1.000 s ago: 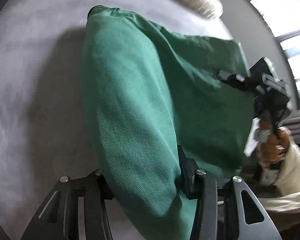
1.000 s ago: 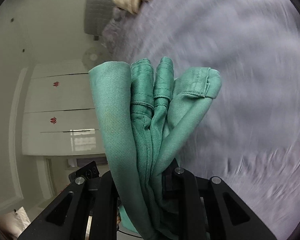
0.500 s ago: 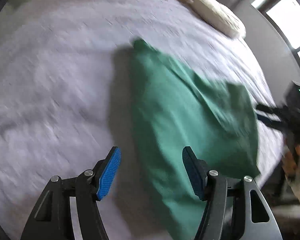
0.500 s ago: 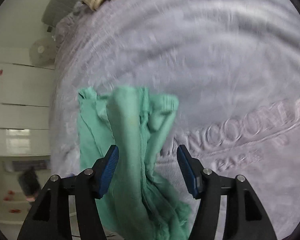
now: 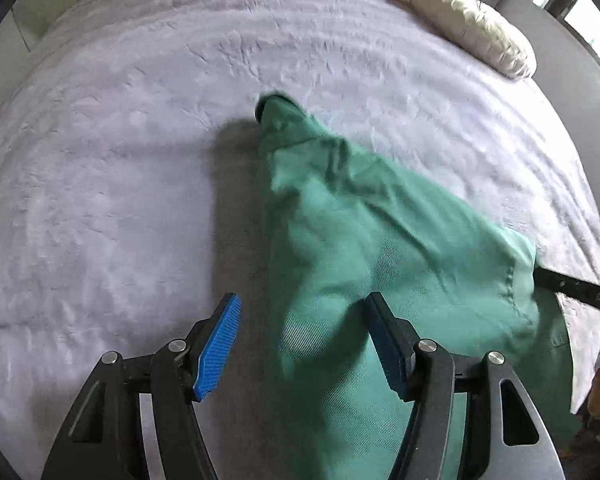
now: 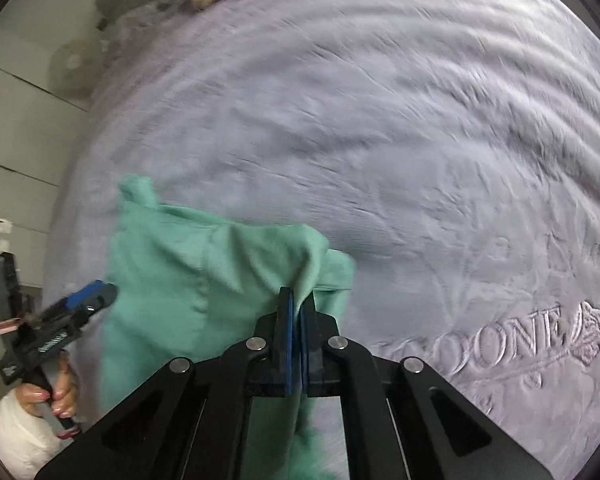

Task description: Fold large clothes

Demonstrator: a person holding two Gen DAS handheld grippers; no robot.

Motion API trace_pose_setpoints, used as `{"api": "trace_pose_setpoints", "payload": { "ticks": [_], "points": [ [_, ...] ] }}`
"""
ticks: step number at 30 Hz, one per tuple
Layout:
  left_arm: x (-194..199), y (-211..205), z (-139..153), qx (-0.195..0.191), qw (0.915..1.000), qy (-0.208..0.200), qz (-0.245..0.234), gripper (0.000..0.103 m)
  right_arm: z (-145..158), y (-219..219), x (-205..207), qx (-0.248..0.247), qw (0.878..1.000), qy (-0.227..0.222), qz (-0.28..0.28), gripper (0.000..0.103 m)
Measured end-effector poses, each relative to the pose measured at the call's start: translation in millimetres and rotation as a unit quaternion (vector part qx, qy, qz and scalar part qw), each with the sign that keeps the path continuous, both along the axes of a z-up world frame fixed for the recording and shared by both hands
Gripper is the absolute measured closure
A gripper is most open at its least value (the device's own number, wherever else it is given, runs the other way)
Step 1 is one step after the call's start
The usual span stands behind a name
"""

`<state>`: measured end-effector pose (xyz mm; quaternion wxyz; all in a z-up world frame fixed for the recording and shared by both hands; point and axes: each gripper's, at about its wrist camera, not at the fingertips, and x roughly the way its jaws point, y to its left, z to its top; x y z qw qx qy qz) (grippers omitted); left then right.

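While a lilac plush bedspread fills nearly all of both wrist views, a green garment lies bunched on it, running in the left wrist view from a narrow cuffed end near 12 o'clock of centre down to a broad mass at 5 o'clock. In the right wrist view the same green cloth sits at 8 o'clock, one corner poking up toward 11 o'clock. Raised lettering is pressed into the bedspread at 4 o'clock of that view; only part of it can be read. Cream pillows rest along the far edge of the bed at 1 o'clock in the left wrist view.

The left gripper stands with its jaws apart, blue pads on either side of the garment's near edge; the left pad is clear of the cloth, and contact at the right pad cannot be told. The right gripper has its jaws pressed together on a raised fold of the green cloth. A hand in a white sleeve holds the left gripper's handle at 8 o'clock of the right wrist view.
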<state>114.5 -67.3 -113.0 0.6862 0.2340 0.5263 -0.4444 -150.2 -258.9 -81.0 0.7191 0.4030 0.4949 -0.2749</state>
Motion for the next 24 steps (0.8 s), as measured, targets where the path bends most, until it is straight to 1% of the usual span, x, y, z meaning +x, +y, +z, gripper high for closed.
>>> {"api": "trace_pose_setpoints", "payload": {
  "ticks": [1,2,3,7,11,14,19,21,24],
  "points": [
    [-0.9,-0.7,-2.1,0.000,1.0000,-0.002,0.000,0.034,-8.6,-3.3,-3.0,0.005,1.000,0.004,-0.005,0.100],
    [-1.3,-2.7,-4.5,0.004,0.9999,-0.015,0.004,0.026,-17.1,-6.8,-4.7,0.013,1.000,0.004,-0.014,0.100],
    [-1.4,-2.0,-4.6,0.006,0.9997,-0.024,0.007,0.023,-22.1,-9.5,-7.8,0.022,1.000,-0.002,-0.022,0.100],
    [3.0,0.8,0.6,0.012,0.9997,-0.021,0.005,0.021,-17.6,-12.5,-10.8,0.032,0.999,-0.008,-0.016,0.099],
    [0.0,16.1,20.6,0.016,0.9992,-0.038,-0.001,0.021,3.6,-12.6,-23.3,0.047,0.999,-0.014,-0.023,0.098],
    [-10.6,43.8,37.1,0.013,0.9993,-0.033,-0.012,0.021,26.5,-0.7,-32.6,0.042,0.999,-0.020,-0.012,0.098],
    [-39.5,80.0,44.8,0.019,0.9987,-0.023,-0.042,0.021,59.2,37.1,-40.7,0.037,0.999,-0.027,0.022,0.098],
    [-49.5,92.8,45.8,0.020,0.9982,-0.017,-0.053,0.021,67.3,52.7,-41.4,0.035,0.998,-0.030,0.032,0.098],
    [-65.0,113.3,44.7,0.027,0.9973,0.001,-0.069,0.021,75.9,76.3,-39.4,0.046,0.997,-0.031,0.047,0.098]
  ]
}}
